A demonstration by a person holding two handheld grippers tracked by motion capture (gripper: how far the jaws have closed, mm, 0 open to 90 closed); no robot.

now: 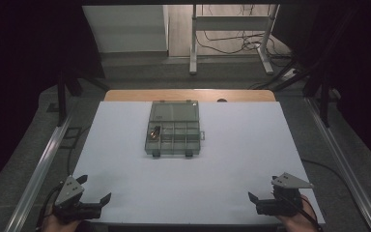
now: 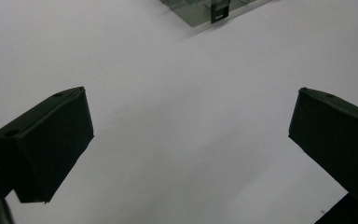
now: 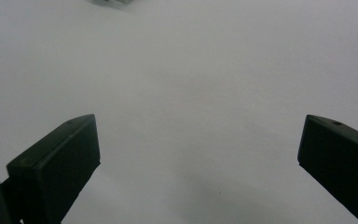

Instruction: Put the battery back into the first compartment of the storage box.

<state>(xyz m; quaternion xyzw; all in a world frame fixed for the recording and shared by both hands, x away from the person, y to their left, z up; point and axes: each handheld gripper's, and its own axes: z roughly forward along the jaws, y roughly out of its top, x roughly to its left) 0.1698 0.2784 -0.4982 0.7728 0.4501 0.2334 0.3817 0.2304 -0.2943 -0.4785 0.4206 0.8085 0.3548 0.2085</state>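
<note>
Two small items in organizer box (image 1: 174,128) compartment, high view, blurred

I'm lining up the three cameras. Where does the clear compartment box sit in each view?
High view: compartment box lies mid-table, beyond both claws.
Left gripper view: its corner with a black latch shows at the top edge.
Right gripper view: a sliver at the top left.
Shared landmark: the white table sheet.

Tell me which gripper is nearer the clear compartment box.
Left, narrowly. The left gripper sits near-left of the compartment box; the right gripper sits near-right, slightly farther. Both are open on the white sheet.
</note>
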